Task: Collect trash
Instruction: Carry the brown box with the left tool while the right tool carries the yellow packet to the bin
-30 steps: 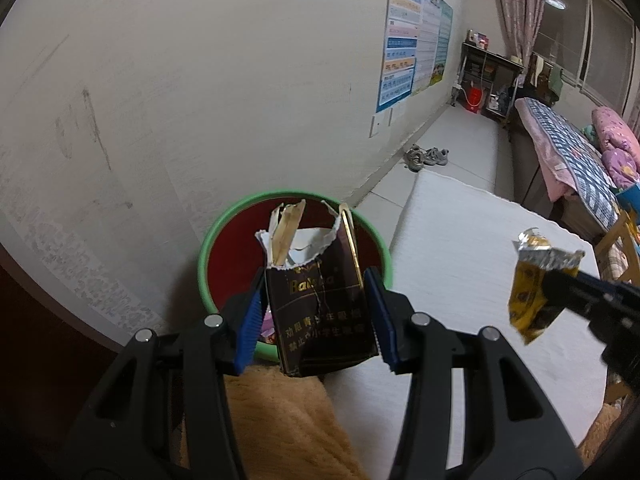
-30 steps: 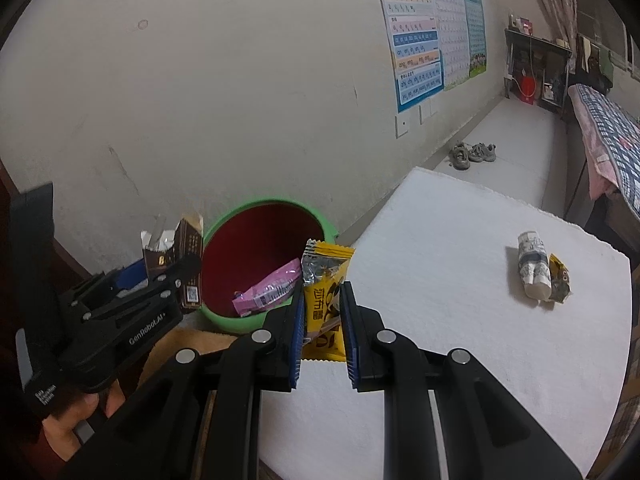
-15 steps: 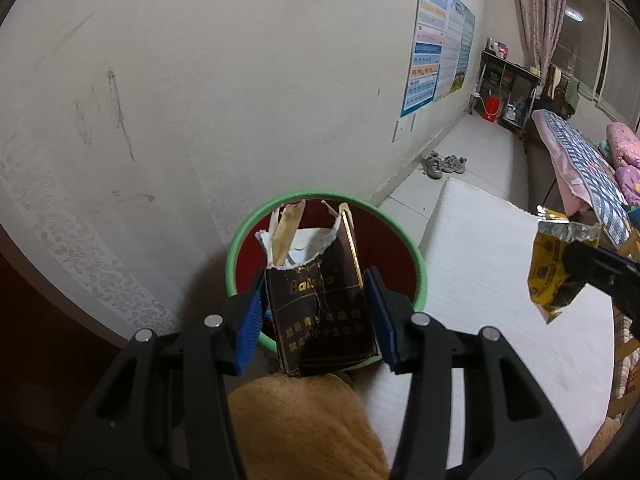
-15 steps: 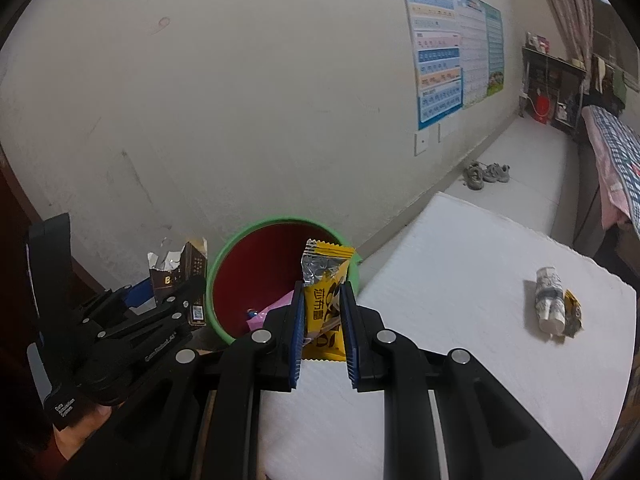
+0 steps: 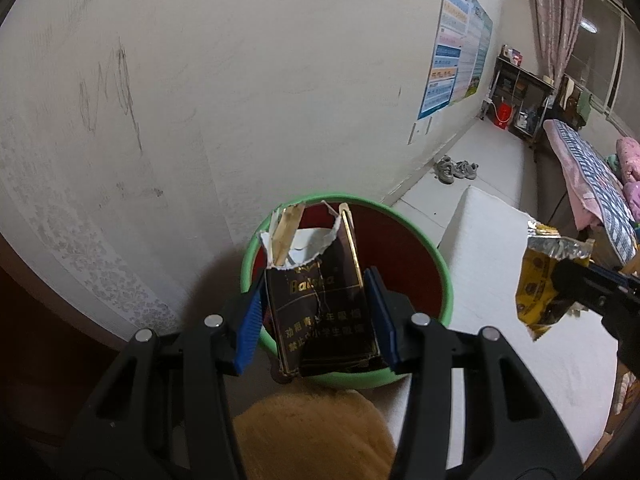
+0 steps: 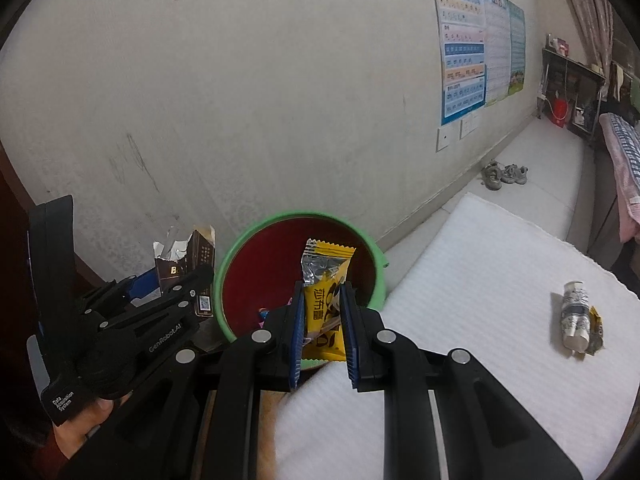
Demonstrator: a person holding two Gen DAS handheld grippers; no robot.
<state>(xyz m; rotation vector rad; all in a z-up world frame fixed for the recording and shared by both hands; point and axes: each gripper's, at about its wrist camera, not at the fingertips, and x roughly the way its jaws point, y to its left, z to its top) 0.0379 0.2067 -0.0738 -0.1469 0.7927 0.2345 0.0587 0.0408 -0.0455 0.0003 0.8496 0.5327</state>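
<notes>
Left gripper (image 5: pixel 316 312) jaws clamped on torn cigarette pack (image 5: pixel 320 304), over green-rimmed bin (image 5: pixel 444 276) at 12 o'clock. Right gripper (image 6: pixel 322 328) jaws clamped on yellow wrapper (image 6: pixel 324 300) above bin's near rim. Recommended: centre each over the opening before releasing

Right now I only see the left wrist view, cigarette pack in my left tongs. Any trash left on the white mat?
Observer: Yes, a rolled white wrapper lies on the white mat, far right in the right wrist view.
Operator: Alone?
Observer: No, a small yellow scrap touches its side.
Operator: Is the bin empty?
Observer: No, pink and blue litter shows at the green bin's bottom, beside the yellow snack wrapper in the right tongs.
</notes>
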